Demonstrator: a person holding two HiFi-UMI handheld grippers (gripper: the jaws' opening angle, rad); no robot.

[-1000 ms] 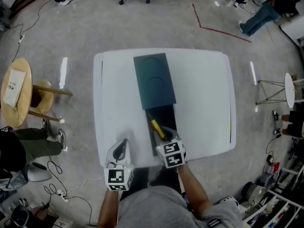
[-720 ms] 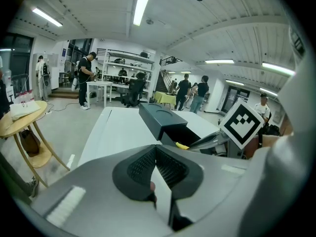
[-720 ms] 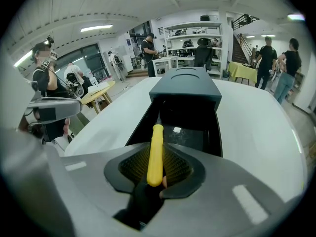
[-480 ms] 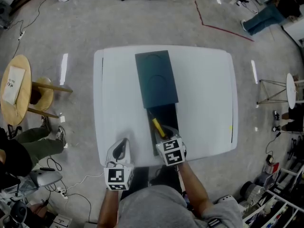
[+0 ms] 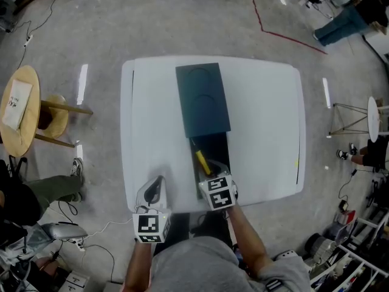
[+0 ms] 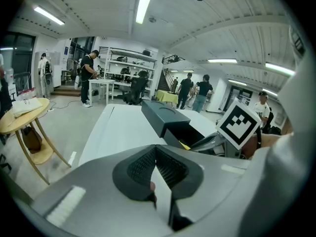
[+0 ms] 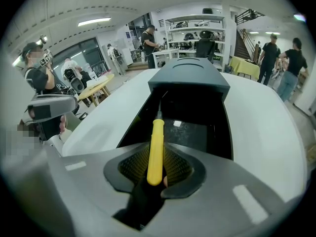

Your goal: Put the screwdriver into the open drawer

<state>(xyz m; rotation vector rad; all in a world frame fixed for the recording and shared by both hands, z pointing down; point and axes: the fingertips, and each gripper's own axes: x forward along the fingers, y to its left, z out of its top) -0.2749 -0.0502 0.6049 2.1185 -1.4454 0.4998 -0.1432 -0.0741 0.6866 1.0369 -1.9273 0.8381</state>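
A screwdriver with a yellow handle (image 7: pixel 156 147) is clamped between the pads of my right gripper (image 7: pixel 156 166), its metal tip pointing forward and down into the open black drawer (image 7: pixel 197 120). In the head view the screwdriver (image 5: pixel 201 162) hangs over the drawer (image 5: pixel 216 151), which is pulled out of a dark box (image 5: pixel 202 99) toward the table's near edge, with the right gripper (image 5: pixel 210 174) at the drawer's front end. My left gripper (image 5: pixel 155 190) rests over the table's front left part, shut and empty; its pads (image 6: pixel 143 164) meet with nothing between them.
The white table (image 5: pixel 152 132) carries only the dark box and drawer. A round wooden stool (image 5: pixel 21 114) stands to the left, and a small white side table (image 5: pixel 372 115) to the right. Cables lie on the floor at lower left. People stand far back in the room.
Only the head view has drifted slightly. Both grippers and the screwdriver keep their places over the table.
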